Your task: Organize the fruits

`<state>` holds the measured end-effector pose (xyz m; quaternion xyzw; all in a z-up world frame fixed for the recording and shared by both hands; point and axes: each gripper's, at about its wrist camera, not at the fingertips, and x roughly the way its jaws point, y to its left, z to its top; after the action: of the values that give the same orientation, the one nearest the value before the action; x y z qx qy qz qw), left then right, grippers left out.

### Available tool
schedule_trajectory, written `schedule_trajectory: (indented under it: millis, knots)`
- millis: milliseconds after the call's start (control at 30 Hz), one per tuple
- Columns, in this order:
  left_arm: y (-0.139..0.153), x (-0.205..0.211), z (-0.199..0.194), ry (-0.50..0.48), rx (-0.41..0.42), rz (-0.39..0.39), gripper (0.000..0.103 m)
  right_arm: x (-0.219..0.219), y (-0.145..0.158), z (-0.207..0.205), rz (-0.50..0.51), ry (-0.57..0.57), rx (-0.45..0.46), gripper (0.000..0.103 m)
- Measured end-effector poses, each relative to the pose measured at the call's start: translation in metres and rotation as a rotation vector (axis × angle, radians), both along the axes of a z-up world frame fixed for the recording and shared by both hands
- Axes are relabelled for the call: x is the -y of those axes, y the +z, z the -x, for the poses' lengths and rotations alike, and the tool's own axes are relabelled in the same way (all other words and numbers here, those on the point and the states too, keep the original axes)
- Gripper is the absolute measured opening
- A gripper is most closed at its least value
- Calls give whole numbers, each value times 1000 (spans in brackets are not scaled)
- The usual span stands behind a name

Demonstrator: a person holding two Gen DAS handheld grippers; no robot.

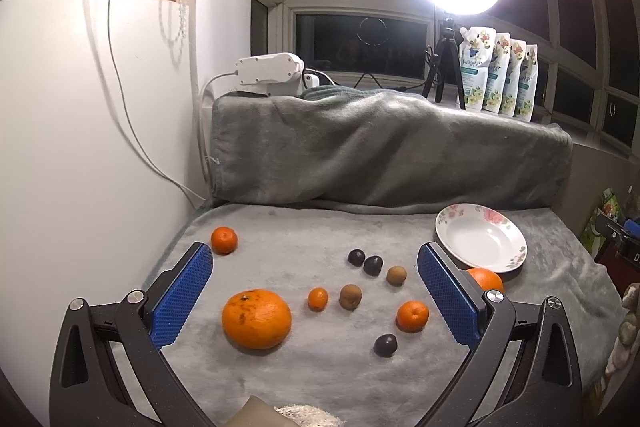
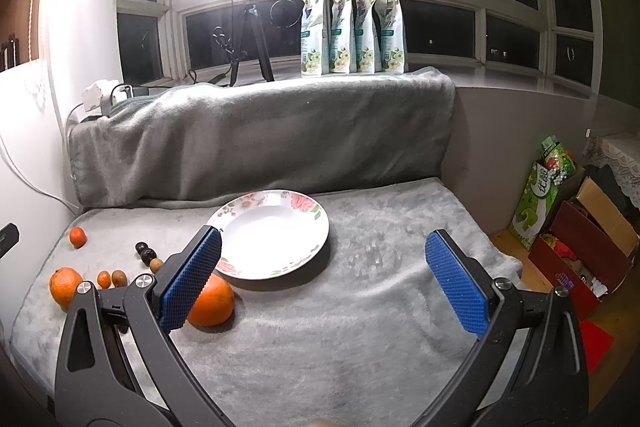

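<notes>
Grey fleece blanket [image 1: 304, 227] beneath; left gripper [image 1: 314, 291] and right gripper [image 2: 322, 277] hovering, spread wide, empty, near white floral-rimmed plate [image 2: 276, 231].

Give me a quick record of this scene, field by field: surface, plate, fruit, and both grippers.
surface: grey blanket
plate: floral-rimmed plate, empty, far right of the fruit
oranges: large orange near left; another orange beside the plate
small citrus: three, one apart at far left
dark round fruits: three
brown fruits: two
left gripper: open, holding nothing
right gripper: open, holding nothing
</notes>
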<state>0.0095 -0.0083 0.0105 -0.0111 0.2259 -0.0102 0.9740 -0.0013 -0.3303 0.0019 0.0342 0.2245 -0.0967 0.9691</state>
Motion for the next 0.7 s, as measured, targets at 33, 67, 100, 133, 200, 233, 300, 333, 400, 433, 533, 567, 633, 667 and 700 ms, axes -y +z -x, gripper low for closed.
schedule_trajectory:
  millis: [33,67,100,133,200,233,300,333,400,433,533,567,633,667,700]
  knots:
    - [-1,1,0,-3,-3,0,102,-1,-1,0,1,3,-2,103]
    - [-2,1,-1,-5,-6,1,102,-2,-2,-1,3,7,-4,103]
    - [-3,1,-2,-9,-10,2,102,2,-3,-1,1,11,-6,103]
    - [-5,2,-3,-16,-15,3,102,1,-4,-2,2,18,-9,103]
    - [-9,5,-4,-37,-28,2,102,0,-6,-4,-5,34,-15,103]
    - [-11,6,-5,-48,-35,4,102,4,-6,-5,-13,41,-19,103]
    - [-15,9,-6,-71,-50,16,102,5,-9,-7,-34,64,-26,103]
    - [-18,11,-7,-87,-59,24,102,5,-11,-8,-48,80,-29,103]
    - [-25,17,-9,-111,-79,30,102,7,-17,-10,-83,115,-39,103]
    - [-29,20,-10,-122,-90,34,102,7,-20,-11,-104,133,-45,103]
    - [-42,29,-15,-161,-132,54,102,9,-31,-21,-175,192,-110,103]
    - [-47,33,-18,-173,-150,57,102,8,-34,-23,-184,206,-124,103]
    - [-55,40,-23,-204,-182,69,102,4,-41,-29,-199,243,-155,103]
    - [-60,44,-26,-225,-206,85,102,3,-44,-31,-204,256,-165,103]
    - [-63,46,-29,-241,-221,101,102,2,-48,-33,-212,273,-178,103]
